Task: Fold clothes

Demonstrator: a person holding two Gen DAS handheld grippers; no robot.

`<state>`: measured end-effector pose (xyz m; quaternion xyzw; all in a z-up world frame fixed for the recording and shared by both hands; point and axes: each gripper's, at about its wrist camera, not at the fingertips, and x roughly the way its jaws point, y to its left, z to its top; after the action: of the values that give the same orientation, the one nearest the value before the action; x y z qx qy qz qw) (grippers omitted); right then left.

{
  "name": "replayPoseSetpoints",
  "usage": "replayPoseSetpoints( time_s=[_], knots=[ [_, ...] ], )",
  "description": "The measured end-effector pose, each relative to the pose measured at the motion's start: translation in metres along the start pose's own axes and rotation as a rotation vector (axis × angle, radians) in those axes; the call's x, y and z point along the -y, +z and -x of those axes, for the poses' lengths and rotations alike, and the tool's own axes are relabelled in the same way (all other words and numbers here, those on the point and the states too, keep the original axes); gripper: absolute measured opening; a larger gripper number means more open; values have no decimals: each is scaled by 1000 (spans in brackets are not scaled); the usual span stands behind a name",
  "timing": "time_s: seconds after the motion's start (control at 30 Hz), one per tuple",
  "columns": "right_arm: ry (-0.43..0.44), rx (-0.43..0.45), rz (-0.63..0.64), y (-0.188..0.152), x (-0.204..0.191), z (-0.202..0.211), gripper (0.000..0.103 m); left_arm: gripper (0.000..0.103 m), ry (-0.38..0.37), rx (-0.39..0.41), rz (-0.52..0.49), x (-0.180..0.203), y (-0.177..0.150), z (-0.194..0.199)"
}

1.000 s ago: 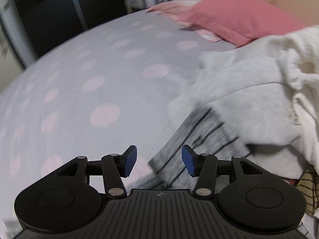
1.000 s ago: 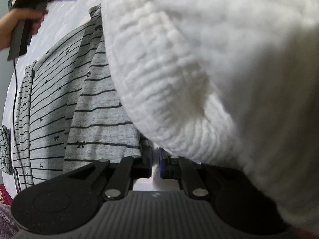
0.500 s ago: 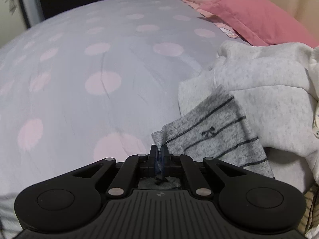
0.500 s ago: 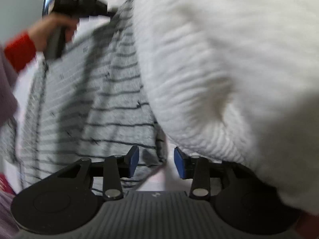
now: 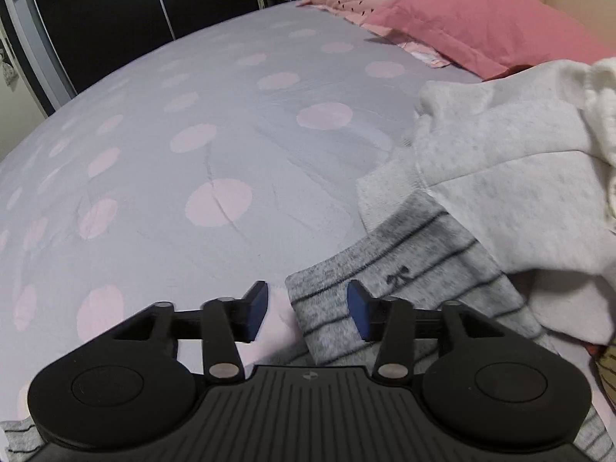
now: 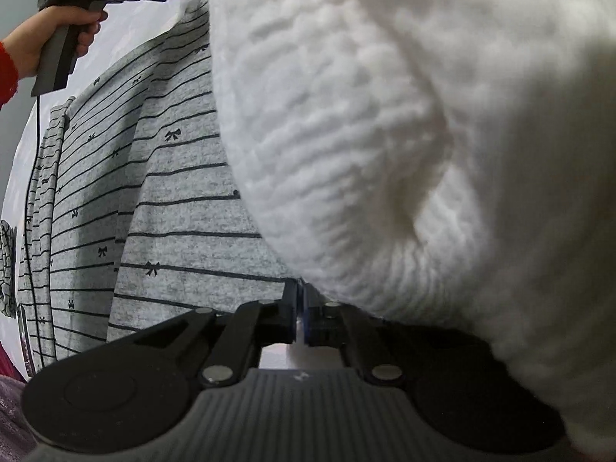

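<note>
A grey top with thin black stripes and small bows (image 6: 173,211) lies spread on the bed. Its far corner (image 5: 404,269) lies loosely between the blue pads of my left gripper (image 5: 308,308). Those jaws are opening and the pads do not press the cloth. My right gripper (image 6: 300,304) is shut, its tips pinching the near hem corner of the striped top. A thick white knit garment (image 6: 404,134) bulges over the right gripper and hides most of that view.
A pale grey sweatshirt (image 5: 500,177) overlaps the striped top on the right. A pink pillow (image 5: 462,27) lies at the head of the grey sheet with pink dots (image 5: 192,154). A person's hand (image 6: 57,34) holds the left gripper's handle.
The left jaws were apart, closed on the striped corner half a second ago, and now stand apart again. The right jaws opened briefly and have closed again at the hem.
</note>
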<state>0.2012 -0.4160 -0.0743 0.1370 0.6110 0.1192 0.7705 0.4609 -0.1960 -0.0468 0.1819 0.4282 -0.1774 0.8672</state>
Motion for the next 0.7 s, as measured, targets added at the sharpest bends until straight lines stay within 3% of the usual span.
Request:
replayPoseSetpoints(
  time_s=[0.27,0.33,0.43,0.7],
  knots=[
    [-61,25,32,-6,-10,23,9,43,-91,25,41,-8,-56,96],
    [-71,43,56,-11,-18,33,17,43,-126,23,52,-10,-83,127],
    [-65,68,84,-22,-32,50,29,33,-172,10,62,-8,-123,170],
    [1,118,185,-89,-87,76,29,23,-318,31,92,26,-242,272]
  ],
)
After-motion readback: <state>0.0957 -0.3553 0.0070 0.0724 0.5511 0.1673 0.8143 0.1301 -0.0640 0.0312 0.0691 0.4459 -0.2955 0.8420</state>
